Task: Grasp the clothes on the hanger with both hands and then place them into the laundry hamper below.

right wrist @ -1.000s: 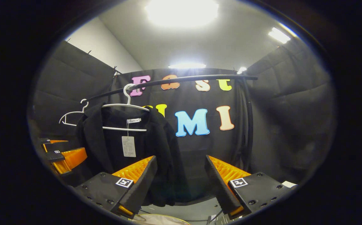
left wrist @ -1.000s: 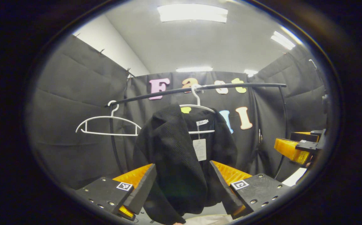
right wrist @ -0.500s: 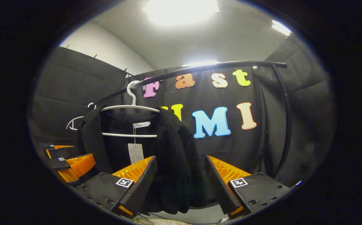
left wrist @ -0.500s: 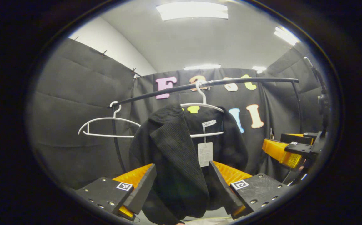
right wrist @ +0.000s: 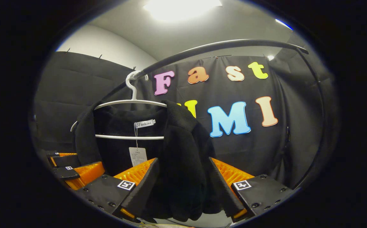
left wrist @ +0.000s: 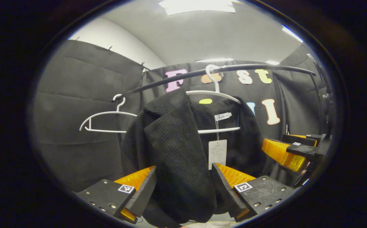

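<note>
Now nearer than before: black jacket (left wrist: 177, 142) on white hanger (left wrist: 216, 95) on rail (left wrist: 259, 67), left gripper (left wrist: 183, 186) and right gripper (right wrist: 183, 186) jaws wide, straddling its front panels.

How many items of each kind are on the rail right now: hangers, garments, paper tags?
White hangers: 2, one bare and one carrying the jacket
Black jackets: 1
Paper hang tags: 1
Total: 4
</note>
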`<act>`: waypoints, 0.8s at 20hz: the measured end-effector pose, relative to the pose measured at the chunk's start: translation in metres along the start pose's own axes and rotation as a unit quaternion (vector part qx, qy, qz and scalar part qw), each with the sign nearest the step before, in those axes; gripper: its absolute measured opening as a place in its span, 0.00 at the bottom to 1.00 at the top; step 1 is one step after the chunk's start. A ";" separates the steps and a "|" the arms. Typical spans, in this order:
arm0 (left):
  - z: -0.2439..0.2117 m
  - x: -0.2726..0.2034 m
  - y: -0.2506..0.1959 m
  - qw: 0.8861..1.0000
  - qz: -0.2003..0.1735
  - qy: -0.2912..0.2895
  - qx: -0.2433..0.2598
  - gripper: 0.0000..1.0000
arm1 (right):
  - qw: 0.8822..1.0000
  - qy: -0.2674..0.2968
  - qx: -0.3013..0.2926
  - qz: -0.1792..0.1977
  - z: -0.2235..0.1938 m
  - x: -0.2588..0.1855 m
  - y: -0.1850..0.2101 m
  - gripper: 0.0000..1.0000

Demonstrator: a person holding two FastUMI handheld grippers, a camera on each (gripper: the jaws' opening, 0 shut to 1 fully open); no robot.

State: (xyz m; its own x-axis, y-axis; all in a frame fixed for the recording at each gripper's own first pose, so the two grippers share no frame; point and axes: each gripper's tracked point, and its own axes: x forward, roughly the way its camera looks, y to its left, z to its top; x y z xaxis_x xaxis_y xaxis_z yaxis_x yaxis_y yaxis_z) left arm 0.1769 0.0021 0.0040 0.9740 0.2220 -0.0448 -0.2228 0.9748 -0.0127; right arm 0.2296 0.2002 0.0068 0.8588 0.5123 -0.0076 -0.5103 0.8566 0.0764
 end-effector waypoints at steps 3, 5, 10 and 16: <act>-0.003 0.011 0.004 1.000 0.016 0.005 -0.004 1.00 | 1.000 -0.001 0.000 0.013 -0.002 0.021 0.002 0.96; -0.004 0.017 0.006 1.000 0.025 0.005 -0.002 1.00 | 1.000 0.008 0.004 0.018 -0.008 0.036 0.002 0.95; -0.002 0.027 0.008 0.999 0.042 0.001 0.009 1.00 | 0.999 0.019 0.030 0.013 -0.016 0.066 0.002 0.96; -0.006 0.040 0.006 0.998 0.055 0.004 0.013 1.00 | 0.997 0.044 0.059 0.016 -0.031 0.090 0.011 0.98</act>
State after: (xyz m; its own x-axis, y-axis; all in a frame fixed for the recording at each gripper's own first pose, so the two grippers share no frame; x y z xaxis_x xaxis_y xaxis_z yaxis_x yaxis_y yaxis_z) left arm 0.2140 0.0170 -0.0033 0.9431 0.3286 -0.0518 -0.3280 0.9445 0.0186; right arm 0.2994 0.2576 -0.0241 0.8317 0.5479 -0.0904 -0.5246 0.8286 0.1956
